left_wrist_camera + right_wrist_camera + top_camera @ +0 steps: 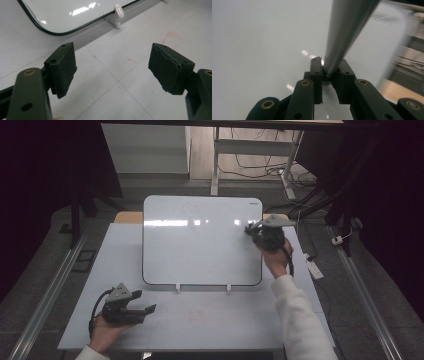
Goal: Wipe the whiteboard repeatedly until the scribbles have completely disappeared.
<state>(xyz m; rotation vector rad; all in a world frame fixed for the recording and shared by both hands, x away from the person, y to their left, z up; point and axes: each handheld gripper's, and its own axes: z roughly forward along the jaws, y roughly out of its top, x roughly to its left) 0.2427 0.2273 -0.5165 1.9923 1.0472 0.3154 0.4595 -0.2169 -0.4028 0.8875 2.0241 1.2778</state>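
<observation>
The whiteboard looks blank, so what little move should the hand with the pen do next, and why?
Probably press the grey pen, clamped in the right tool, onto the whiteboard and start a stroke. The board looks unmarked, and the left tool is open over the table.

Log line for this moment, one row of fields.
right gripper: shut on marker, at whiteboard upper right | left gripper: open, empty, over table

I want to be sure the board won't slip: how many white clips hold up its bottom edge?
2. On the whiteboard, one white clip sits toward the left of the bottom edge, the other clip toward the right. The right gripper hides none of that edge.
</observation>
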